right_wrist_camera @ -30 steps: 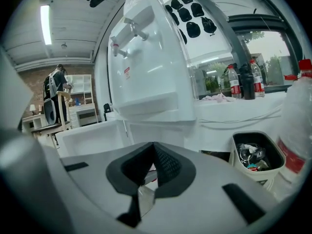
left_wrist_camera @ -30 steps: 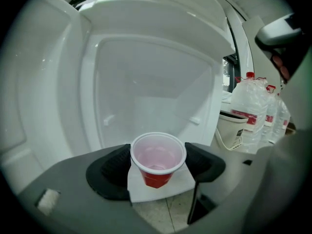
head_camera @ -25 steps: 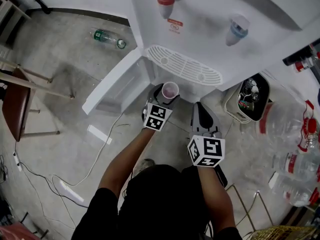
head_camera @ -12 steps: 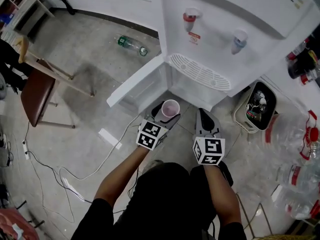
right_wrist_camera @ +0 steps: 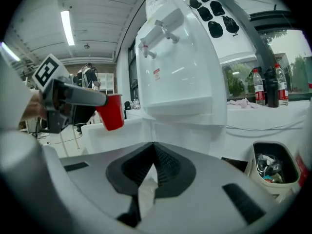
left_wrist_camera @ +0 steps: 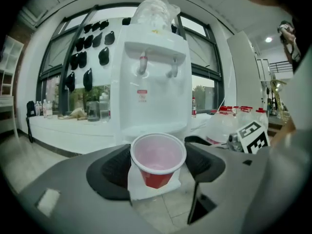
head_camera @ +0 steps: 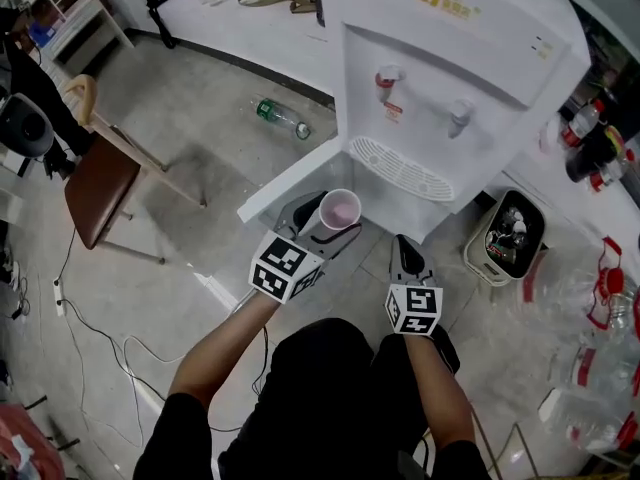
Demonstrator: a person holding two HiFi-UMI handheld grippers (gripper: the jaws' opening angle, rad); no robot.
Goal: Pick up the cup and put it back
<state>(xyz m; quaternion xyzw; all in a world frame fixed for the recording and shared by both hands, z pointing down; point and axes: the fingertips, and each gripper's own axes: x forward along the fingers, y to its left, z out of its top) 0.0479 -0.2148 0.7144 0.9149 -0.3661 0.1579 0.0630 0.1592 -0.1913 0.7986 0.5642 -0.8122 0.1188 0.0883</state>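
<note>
Left gripper view had the cup (left_wrist_camera: 157, 161) dead centre between my jaws: a red one, pale inside, upright, and empty as far as I could see. My left gripper (head_camera: 328, 220) was clamped on its sides just under the rim, jaws open only as wide as the cup itself. It hung clear of any surface, in front of the water dispenser (head_camera: 440, 78), below the drip tray (head_camera: 400, 168) and near the open lower door (head_camera: 290, 178).

My right gripper (right_wrist_camera: 153, 172) had its jaws pressed together with nothing between them. It sat beside the left one, apart from the cup, and took no part.

I judged the pick-up done and the putting back not yet begun. I could not tell from these views which spot the cup belonged on; the drip tray and the compartment behind the door both seemed possible. The next move called for carrying the cup level to a flat place, lowering it until its base rested fully, and only then parting my left jaws. The wall looked thin, so a harder squeeze could have buckled it.

Counted: one cup, two grippers, one dispenser with two taps, a red one (head_camera: 386, 78) and a paler one (head_camera: 459, 116). One green bottle (head_camera: 280, 118) lay on the floor, one chair (head_camera: 95, 183) stood to the left, and one bin (head_camera: 510, 233) to the right. Large water jugs crowded the right edge; I could not count them surely.
</note>
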